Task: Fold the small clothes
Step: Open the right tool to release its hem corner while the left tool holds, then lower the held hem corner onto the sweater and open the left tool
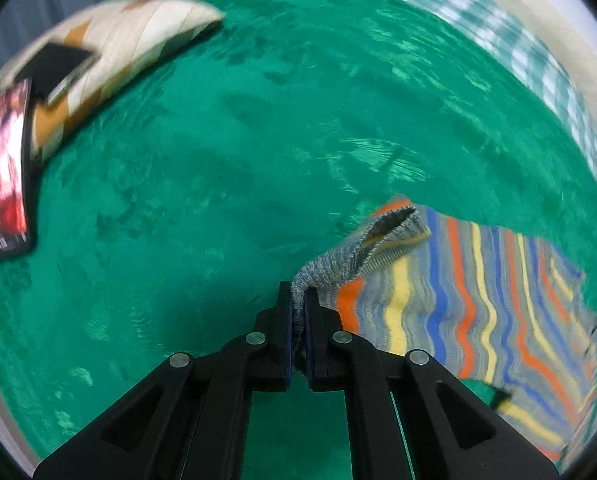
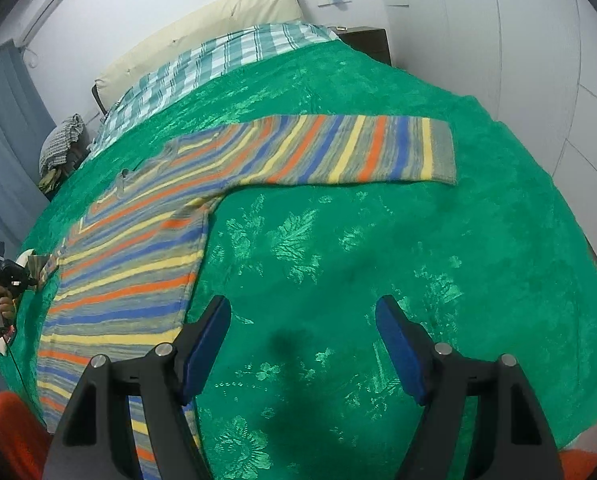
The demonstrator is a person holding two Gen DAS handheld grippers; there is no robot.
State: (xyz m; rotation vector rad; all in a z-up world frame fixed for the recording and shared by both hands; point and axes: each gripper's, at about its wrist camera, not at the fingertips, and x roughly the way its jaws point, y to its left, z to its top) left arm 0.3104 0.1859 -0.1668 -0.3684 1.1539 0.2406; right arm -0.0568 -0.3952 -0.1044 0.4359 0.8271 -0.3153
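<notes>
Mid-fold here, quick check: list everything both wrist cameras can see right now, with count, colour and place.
striped sweater: one, grey with orange, blue and yellow stripes, flat on the bedspread, one sleeve stretched out sideways
sleeve cuff: one, grey knit, lifted, pinched in the left gripper
bedspread: one, green with a leaf pattern, covering the bed
checked sheet: one, teal and white, at the head of the bed
headboard cushion: one, cream, against the wall
patchwork pillow: one, cream and tan, far left on the bedspread
phone: one, black, screen lit red, beside the pillow
left gripper: black, shut on the cuff
right gripper: black with blue pads, open above bare bedspread
</notes>
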